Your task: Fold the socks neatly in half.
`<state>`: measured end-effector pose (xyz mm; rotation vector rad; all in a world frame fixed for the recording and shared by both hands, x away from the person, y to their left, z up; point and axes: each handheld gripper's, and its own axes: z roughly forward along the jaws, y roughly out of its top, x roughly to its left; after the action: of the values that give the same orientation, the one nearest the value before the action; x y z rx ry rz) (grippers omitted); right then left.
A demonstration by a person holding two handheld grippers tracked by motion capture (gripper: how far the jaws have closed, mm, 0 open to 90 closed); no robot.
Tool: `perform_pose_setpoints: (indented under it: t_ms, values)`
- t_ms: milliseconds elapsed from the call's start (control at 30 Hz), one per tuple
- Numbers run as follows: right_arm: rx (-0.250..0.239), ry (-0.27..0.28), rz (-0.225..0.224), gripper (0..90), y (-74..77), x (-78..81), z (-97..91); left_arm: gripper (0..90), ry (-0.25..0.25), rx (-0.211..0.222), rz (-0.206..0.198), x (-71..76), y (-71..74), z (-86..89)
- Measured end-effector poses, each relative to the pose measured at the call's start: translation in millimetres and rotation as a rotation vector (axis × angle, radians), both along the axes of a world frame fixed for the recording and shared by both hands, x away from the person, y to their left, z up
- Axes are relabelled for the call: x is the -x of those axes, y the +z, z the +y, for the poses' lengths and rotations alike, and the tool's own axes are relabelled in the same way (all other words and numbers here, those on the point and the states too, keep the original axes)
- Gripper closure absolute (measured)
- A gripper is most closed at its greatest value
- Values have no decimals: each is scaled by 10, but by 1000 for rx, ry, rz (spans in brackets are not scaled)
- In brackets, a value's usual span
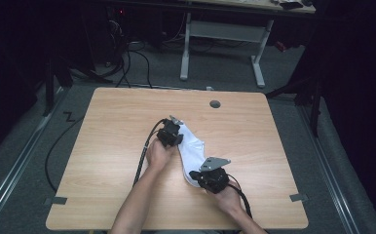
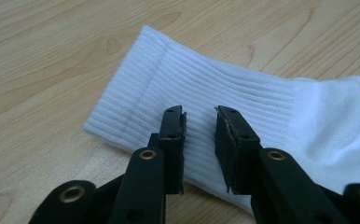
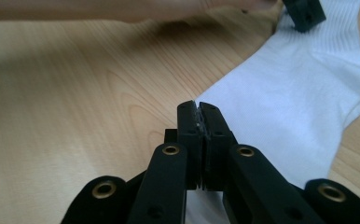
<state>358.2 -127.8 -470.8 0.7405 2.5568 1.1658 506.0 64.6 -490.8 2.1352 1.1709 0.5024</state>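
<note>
The right gripper's (image 3: 200,109) fingers (image 3: 187,135) are pressed together, pad against pad; whether any cloth is caught between them cannot be told, though the foot of the white ribbed cotton sock (image 3: 290,107) lies just beneath and behind them. The left gripper's (image 2: 199,122) fingers (image 2: 171,140) stand a narrow gap apart over the ribbed cuff, tips down at the knit with nothing clamped between them.

The sock lies flat near the middle of the pale wooden surface (image 1: 113,146), its cuff away from the person and its toe toward them, with the left gripper (image 1: 172,132) at the cuff end and the right gripper (image 1: 210,178) at the toe end.

The work looks like folding or straightening the sock. To do it well, the left fingers should drop onto the cuff's edge and bite through both layers, not skim the ribs. The right fingers probably need to reopen and take the toe's edge squarely; a pinch of the top layer alone would drag the sock askew. Then lift both ends evenly so the cloth stays taut.
</note>
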Motion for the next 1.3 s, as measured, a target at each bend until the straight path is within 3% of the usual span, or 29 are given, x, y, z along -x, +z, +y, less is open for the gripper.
perform_pose_setpoints:
  t_ms: [100,167,200,233,333,367,433,467,500,533,567,600,633,700,800,833,867,900,1000,1033,1100,1167,1300]
  values:
    - [2,20,-15,872,94,97,26,722,1,-1,4,-6,4,-5]
    - [42,35,39,823,18,67,96,722,2,-1,4,-6,4,-6]
    - [42,35,39,823,18,67,96,722,2,-1,4,-6,4,-6]
    - [58,49,71,770,-45,41,128,722,2,-2,4,-5,4,-6]
    - [48,42,71,709,-96,13,123,721,-3,-4,-3,1,-1,-3]
    - [-11,2,38,700,9,-29,27,721,0,-3,-7,9,-4,-3]
    - [-59,-59,35,703,105,-125,-92,721,0,-7,-9,17,-4,-10]
    - [-59,-59,35,703,105,-125,-92,721,0,-7,-9,17,-4,-10]
    - [-47,-120,32,712,76,-251,-162,721,-2,-6,-9,16,-3,-7]
    - [-47,-120,32,712,76,-251,-162,721,-2,-6,-9,16,-3,-7]
    - [-22,-144,63,723,-31,-333,-174,721,-3,-4,-8,13,-3,-5]
    - [-22,-144,63,723,-31,-333,-174,721,-6,-6,-5,8,0,-2]
    - [38,-139,63,742,-153,-353,-132,720,-11,-7,6,-3,9,0]
    - [61,-114,70,768,-239,-318,-89,715,-8,0,9,4,8,2]
    - [51,-85,68,775,-252,-228,-52,704,-19,16,17,22,8,-2]
    - [74,-47,62,771,-230,-148,-9,701,-28,18,23,41,14,-21]
    - [74,-47,62,771,-230,-148,-9,686,-28,18,23,41,14,-21]
    - [42,-44,63,750,-178,-144,-26,661,-34,19,42,48,47,-28]
    - [-58,-151,65,735,-23,-336,-168,564,-23,56,50,84,128,-11]
    - [-58,-151,65,735,-23,-336,-168,532,-23,56,50,84,128,-11]
    - [-77,-221,36,735,44,-478,-253,505,-26,86,26,142,177,-18]
    - [-74,-298,42,732,52,-683,-307,470,-38,72,29,194,165,-68]
    - [-77,-331,78,724,-63,-839,-273,457,-42,62,43,235,77,-94]
